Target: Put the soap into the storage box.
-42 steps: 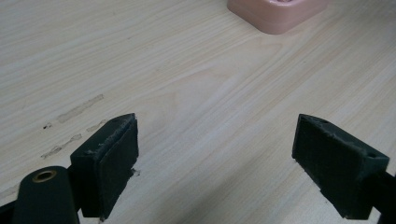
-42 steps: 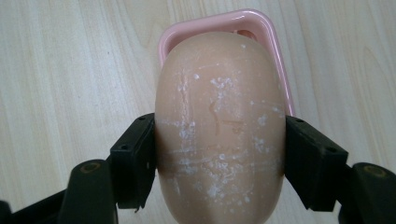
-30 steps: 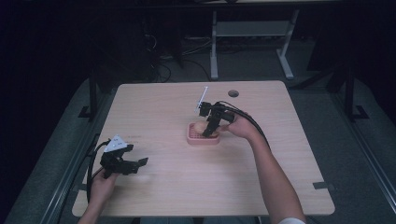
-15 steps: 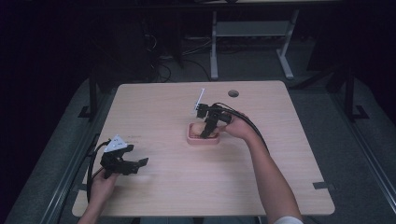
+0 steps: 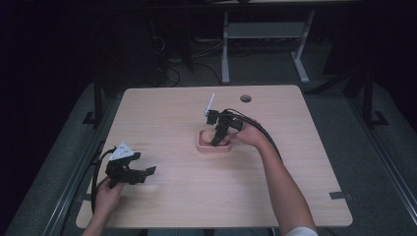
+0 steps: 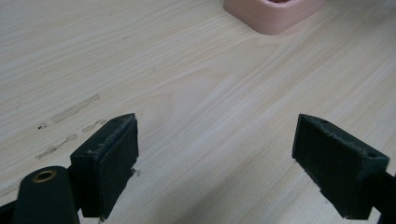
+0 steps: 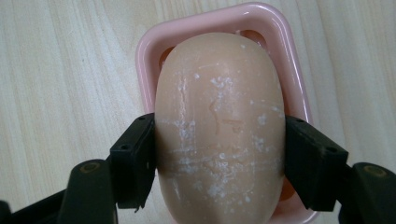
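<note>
I see my right gripper (image 7: 219,158) with its fingers (image 7: 133,161) closed against both sides of a rounded peach-coloured bar of soap (image 7: 219,126) flecked with white, holding it over a pink rounded-rectangle plastic soap dish (image 7: 148,56). The dish (image 5: 202,145) sits near the middle of the light wooden surface (image 5: 305,167), the right gripper (image 5: 217,139) angled down into it. My left gripper (image 5: 142,173) rests at the near left, well apart, its fingers (image 6: 112,158) spread wide with nothing between them but bare wood, the dish (image 6: 273,16) lying far ahead of it
</note>
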`<action>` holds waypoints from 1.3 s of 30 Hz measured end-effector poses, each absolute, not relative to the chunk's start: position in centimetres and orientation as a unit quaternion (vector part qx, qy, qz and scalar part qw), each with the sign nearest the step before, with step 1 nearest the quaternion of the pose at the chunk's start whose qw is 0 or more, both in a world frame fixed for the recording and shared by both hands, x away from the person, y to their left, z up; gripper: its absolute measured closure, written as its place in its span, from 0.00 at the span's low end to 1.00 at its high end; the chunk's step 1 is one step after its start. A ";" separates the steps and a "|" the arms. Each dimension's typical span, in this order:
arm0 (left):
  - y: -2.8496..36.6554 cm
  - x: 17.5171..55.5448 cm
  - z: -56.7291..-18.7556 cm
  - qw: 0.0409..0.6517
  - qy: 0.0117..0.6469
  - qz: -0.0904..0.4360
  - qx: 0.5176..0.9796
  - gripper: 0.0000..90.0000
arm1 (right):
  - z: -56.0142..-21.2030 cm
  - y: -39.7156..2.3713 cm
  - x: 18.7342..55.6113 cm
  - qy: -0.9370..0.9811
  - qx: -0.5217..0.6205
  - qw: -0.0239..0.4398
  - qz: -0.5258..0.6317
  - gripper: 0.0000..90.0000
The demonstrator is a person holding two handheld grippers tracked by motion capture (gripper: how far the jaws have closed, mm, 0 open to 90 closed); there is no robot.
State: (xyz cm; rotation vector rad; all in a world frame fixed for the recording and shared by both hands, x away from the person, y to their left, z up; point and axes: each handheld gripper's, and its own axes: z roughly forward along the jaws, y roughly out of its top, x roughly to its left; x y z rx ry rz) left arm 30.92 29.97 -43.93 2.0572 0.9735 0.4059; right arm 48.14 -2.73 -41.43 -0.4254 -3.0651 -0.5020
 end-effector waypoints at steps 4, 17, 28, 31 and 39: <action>30.0 31.0 -43.9 0.403 0.385 0.161 0.815 0.16 | -41.4 -2.7 48.2 -0.977 -0.138 0.002 -0.162 0.35; 30.0 31.0 -44.0 0.402 0.387 0.160 0.814 0.16 | -41.5 -2.8 48.2 -0.977 -0.139 0.003 -0.162 0.35; 30.0 31.0 -44.0 0.402 0.388 0.159 0.814 0.16 | -41.6 -3.0 48.4 -0.976 -0.144 0.009 -0.166 0.35; 30.0 31.0 -44.0 0.401 0.386 0.160 0.815 0.16 | -41.6 -3.0 48.5 -0.975 -0.145 0.011 -0.167 0.35; 30.0 31.0 -44.0 0.401 0.387 0.160 0.815 0.16 | -41.7 -3.1 48.6 -0.975 -0.144 0.013 -0.167 0.37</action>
